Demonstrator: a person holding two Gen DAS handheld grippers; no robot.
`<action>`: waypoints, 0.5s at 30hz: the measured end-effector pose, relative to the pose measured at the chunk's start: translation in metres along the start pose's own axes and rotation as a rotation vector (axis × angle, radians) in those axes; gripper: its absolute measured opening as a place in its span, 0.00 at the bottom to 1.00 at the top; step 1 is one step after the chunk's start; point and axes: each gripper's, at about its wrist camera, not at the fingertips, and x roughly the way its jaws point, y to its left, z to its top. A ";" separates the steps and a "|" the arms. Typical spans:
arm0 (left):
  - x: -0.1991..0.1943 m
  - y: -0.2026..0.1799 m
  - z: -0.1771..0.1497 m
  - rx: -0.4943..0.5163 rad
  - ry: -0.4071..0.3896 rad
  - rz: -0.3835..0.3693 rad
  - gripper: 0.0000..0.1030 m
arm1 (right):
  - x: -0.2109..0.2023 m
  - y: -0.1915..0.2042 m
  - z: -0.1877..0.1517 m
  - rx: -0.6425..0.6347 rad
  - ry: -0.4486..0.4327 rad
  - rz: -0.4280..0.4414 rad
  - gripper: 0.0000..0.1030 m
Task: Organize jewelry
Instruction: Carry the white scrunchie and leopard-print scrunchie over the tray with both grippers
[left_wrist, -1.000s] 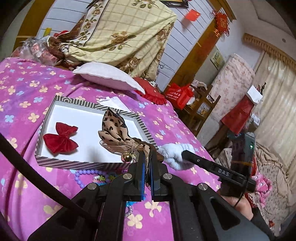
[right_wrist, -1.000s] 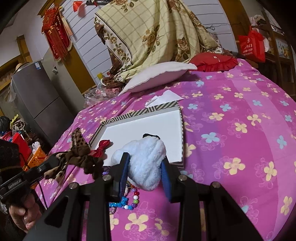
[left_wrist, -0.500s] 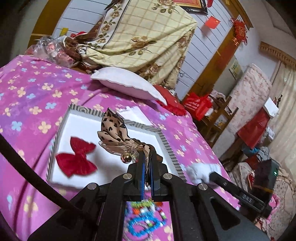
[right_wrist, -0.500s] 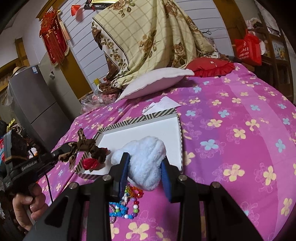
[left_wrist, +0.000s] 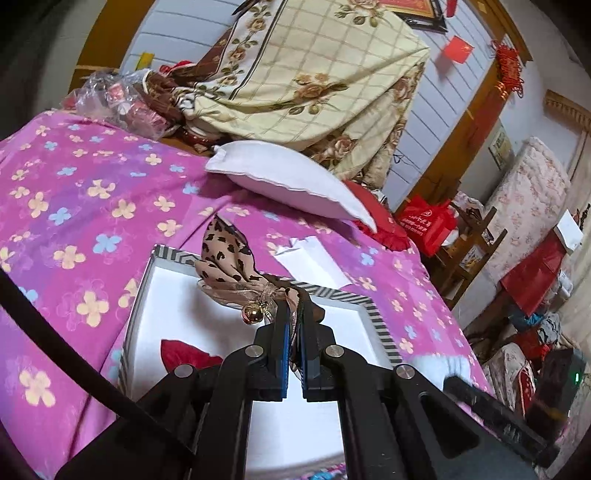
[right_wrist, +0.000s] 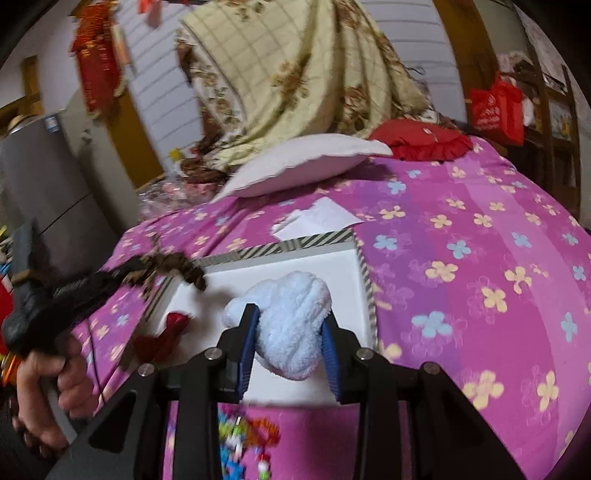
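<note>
The left gripper (left_wrist: 292, 321) has its tongs pressed together on the middle of a leopard-print bow (left_wrist: 231, 258), whose small gold bell (left_wrist: 251, 315) hangs just off the fingertips. It holds the bow above the far part of a white tray (left_wrist: 380, 325) with a striped rim, which lies on the pink flowered bedspread (left_wrist: 74, 206). A red bow (left_wrist: 184, 354) already lies flat inside the tray, nearer the camera. The right gripper (right_wrist: 290, 332) pinches a fluffy pale-blue hair tie (right_wrist: 291, 317) between its blue pads (right_wrist: 245, 345), also above the tray. A heap of coloured beads (right_wrist: 236, 439) lies on the bedspread just outside the tray's near edge, blurred.

The step in hand looks like setting both pieces down inside the tray. To do it well, I would bring the leopard bow to bare white floor clear of the red bow, lower it until the fabric rests, and only then let the tongs part, so the bell does not swing it over the rim. The hair tie is soft and springy, so it should go down on the empty right side, well apart from both bows.

Writing: the left gripper's body, in the right wrist view, carries a pale printed word too blurred to read. A red bag (left_wrist: 424, 225) by the shelf shows white print I cannot make out
</note>
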 end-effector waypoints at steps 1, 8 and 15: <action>0.004 0.005 0.000 -0.002 0.002 0.016 0.00 | 0.005 0.002 0.006 0.000 -0.002 -0.004 0.33; 0.026 0.026 -0.001 -0.040 0.031 0.075 0.00 | 0.070 0.015 0.044 -0.017 0.036 -0.010 0.32; 0.031 0.022 0.003 -0.017 -0.002 0.088 0.00 | 0.113 -0.001 0.041 0.053 0.087 0.006 0.33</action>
